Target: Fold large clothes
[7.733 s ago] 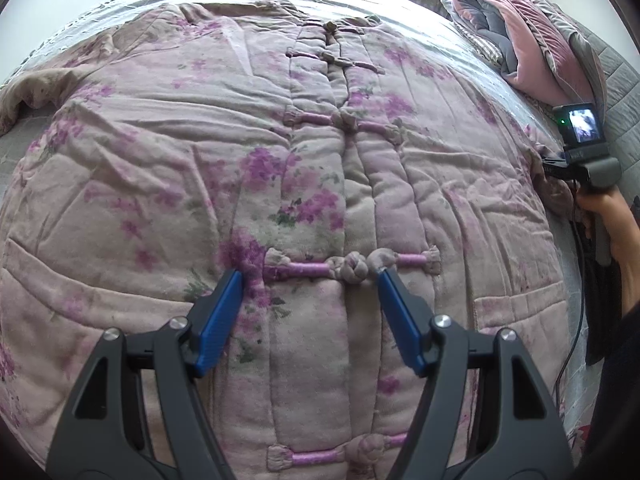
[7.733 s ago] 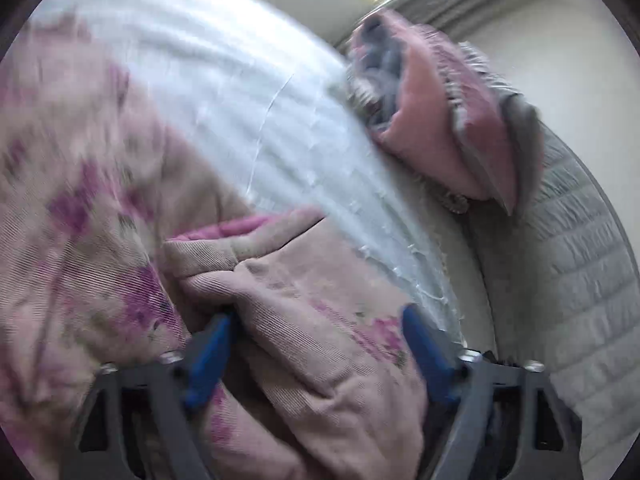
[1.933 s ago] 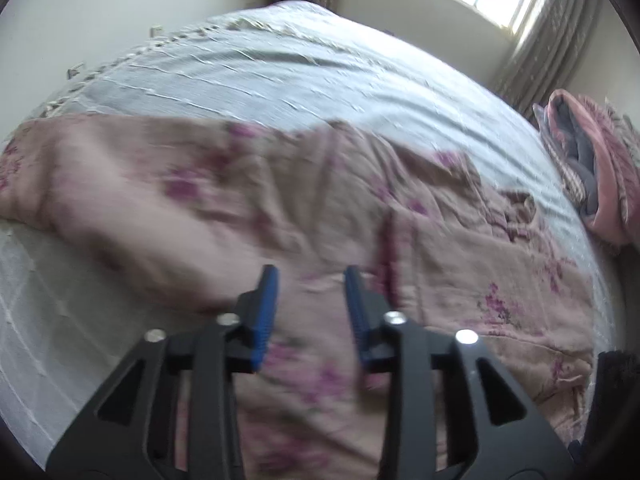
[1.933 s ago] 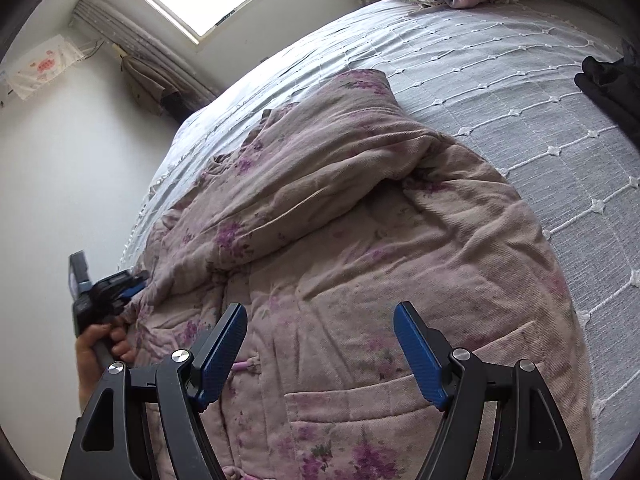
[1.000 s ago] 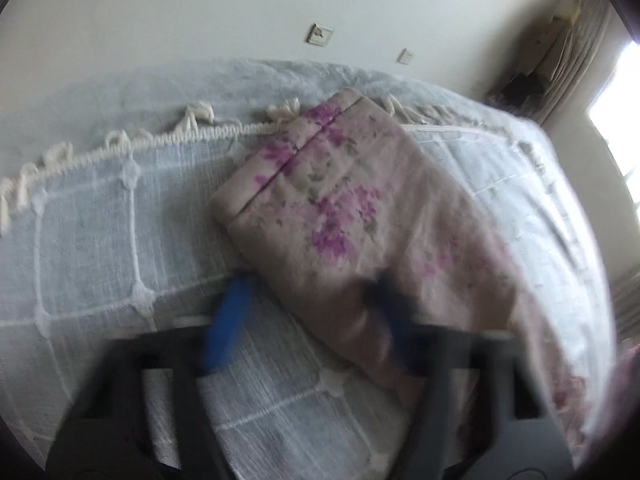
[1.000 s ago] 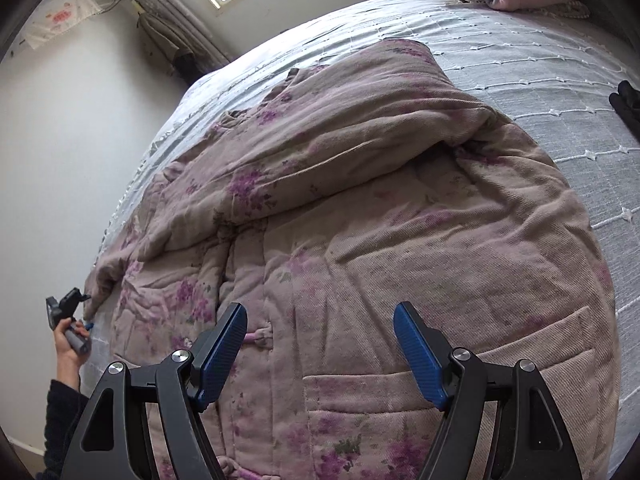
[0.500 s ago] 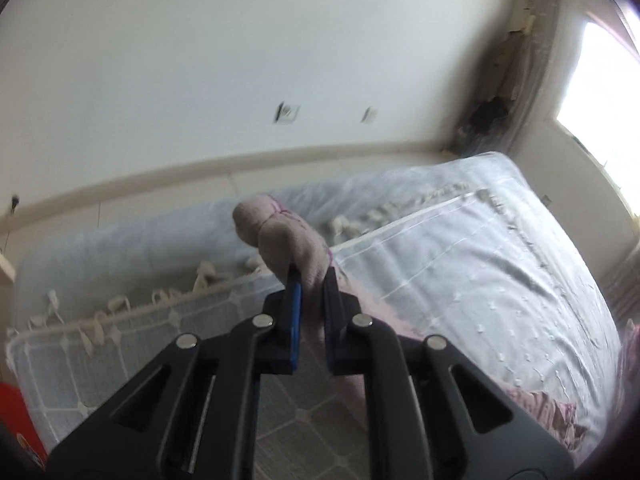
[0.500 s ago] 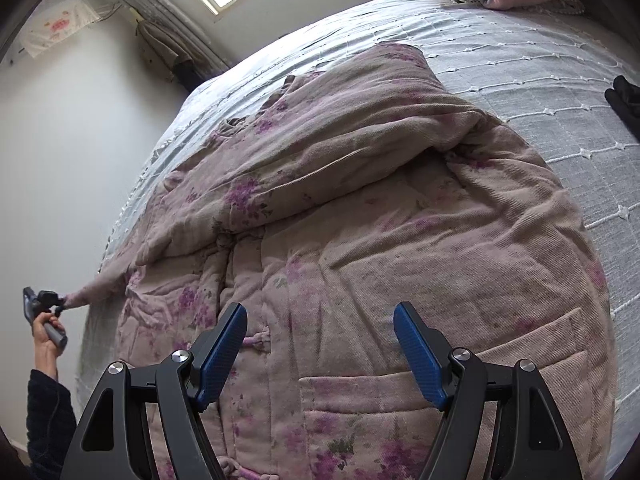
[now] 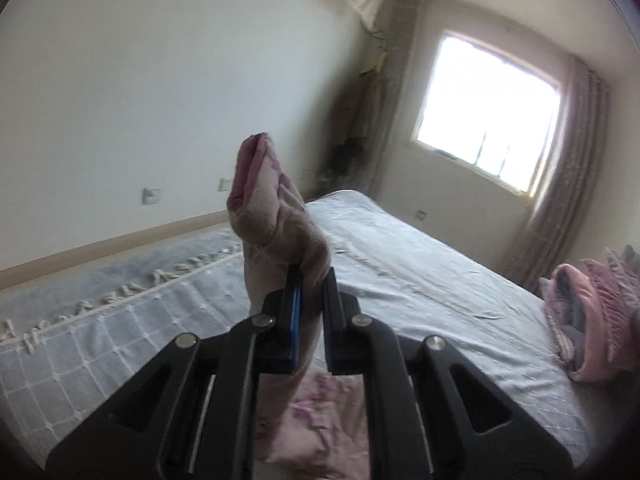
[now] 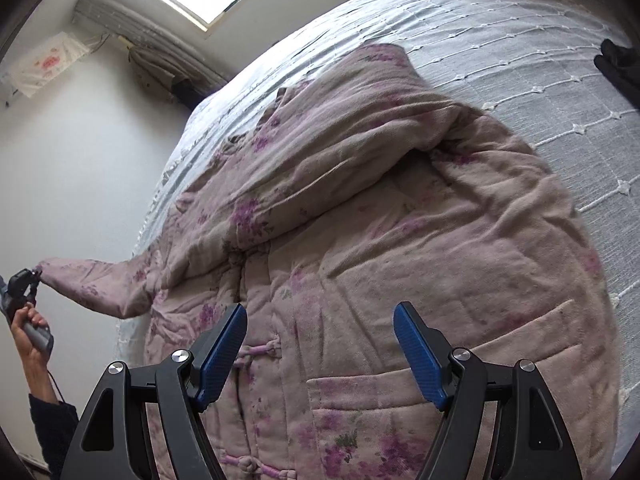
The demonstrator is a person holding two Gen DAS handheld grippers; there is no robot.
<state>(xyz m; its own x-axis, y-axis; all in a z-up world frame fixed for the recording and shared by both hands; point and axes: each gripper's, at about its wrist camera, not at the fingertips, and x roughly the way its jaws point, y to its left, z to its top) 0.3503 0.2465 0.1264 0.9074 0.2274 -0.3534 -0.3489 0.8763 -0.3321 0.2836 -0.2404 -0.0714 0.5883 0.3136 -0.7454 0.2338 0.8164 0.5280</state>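
Observation:
A large pink quilted jacket [image 10: 380, 216] with purple flowers and knot buttons lies front up on the bed. Its right sleeve is folded across the chest. My left gripper [image 9: 310, 280] is shut on the cuff of the left sleeve [image 9: 268, 216] and holds it up above the bed's edge; in the right wrist view the same gripper [image 10: 26, 280] stretches that sleeve [image 10: 100, 284] out to the left. My right gripper [image 10: 320, 320] is open and empty, hovering above the jacket's lower front near a pocket [image 10: 460, 364].
A pale blue quilted bedspread [image 10: 500, 52] with a fringed edge [image 9: 120, 292] covers the bed. Folded pink and grey bedding [image 9: 592, 328] lies at the head. A dark item [image 10: 620, 68] lies at the right edge. A wall and a window [image 9: 488, 136] lie beyond.
My left gripper has lifted the sleeve cuff higher and tilted upward, pulling the sleeve out taut to the left. My right gripper has stayed open and hardly moved.

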